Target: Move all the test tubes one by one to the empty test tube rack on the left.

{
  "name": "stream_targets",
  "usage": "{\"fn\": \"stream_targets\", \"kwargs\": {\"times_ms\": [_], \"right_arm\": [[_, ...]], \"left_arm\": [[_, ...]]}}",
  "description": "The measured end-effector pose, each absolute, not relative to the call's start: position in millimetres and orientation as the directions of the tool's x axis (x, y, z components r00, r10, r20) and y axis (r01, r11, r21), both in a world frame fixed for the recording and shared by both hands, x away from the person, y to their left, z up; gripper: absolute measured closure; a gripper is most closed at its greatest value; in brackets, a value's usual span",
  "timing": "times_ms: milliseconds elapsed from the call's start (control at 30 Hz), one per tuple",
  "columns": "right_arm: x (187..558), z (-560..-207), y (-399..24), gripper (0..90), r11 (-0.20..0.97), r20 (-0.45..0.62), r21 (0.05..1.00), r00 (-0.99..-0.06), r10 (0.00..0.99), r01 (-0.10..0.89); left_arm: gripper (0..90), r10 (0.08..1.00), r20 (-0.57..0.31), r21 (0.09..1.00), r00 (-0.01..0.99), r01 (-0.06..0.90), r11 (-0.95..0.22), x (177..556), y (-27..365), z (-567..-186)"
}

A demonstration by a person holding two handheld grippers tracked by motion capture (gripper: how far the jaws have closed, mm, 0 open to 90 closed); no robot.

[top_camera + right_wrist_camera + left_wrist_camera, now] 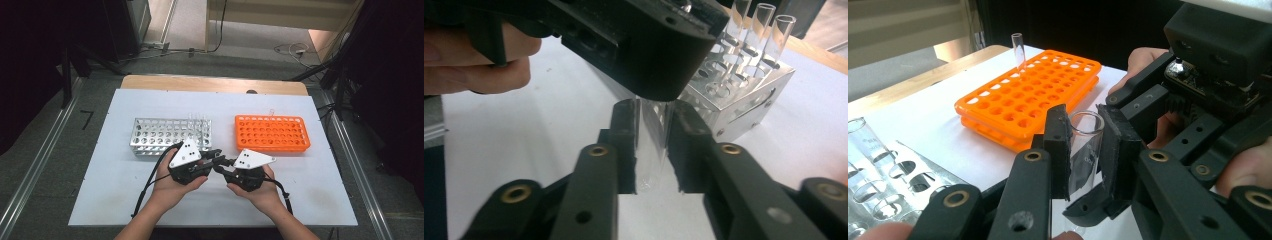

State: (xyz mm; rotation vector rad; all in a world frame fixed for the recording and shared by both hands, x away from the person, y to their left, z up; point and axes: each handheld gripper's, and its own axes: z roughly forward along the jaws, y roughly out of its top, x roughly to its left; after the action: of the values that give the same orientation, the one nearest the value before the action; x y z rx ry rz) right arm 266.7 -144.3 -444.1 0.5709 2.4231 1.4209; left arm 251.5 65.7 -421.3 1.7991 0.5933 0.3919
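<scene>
Glass in my matt black pads

I pinch a clear, glossy glass tube (1083, 150); at one o'clock sits the smooth orange plastic rack (272, 134), at eleven the shiny perforated metal rack (167, 135).

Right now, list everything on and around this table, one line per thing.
Table top: one, white, on a wooden board, centre of the high view.
Metal rack: one, silver, left half of the table.
Tubes in the metal rack: at least three, clear, upright at the end of that rack nearer the orange rack.
Orange rack: one, right half of the table.
Tube in the orange rack: one, clear, upright at its far edge.
Held tube: one, clear, between both pairs of tongs, in front of the racks.
Cables: white and black, on the floor beyond the table.
Left tongs: black, shut on the held tube.
Right tongs: black, pads against the same tube.
Hands: two, near edge of the table.
</scene>
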Motion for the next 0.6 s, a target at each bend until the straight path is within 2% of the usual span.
{"fn": "stream_targets", "kwargs": {"times_ms": [167,400,600], "right_arm": [[271,-443,-151,49.2,0.415,-0.031,0.891,-0.886,0.463,0.185],[277,-442,-166,32.5,0.378,-0.009,0.906,-0.884,0.467,0.190],[286,-445,-181,22.3,0.354,0.014,0.910,-0.866,0.499,0.218]], "left_arm": [[75.9,0.597,-0.030,0.956,0.802,0.198,-0.218,255,72,-418],[75.9,0.636,-0.030,0.958,0.771,0.204,-0.202,261,84,-415],[75.9,0.665,-0.028,0.962,0.746,0.201,-0.185,266,97,-409]]}}
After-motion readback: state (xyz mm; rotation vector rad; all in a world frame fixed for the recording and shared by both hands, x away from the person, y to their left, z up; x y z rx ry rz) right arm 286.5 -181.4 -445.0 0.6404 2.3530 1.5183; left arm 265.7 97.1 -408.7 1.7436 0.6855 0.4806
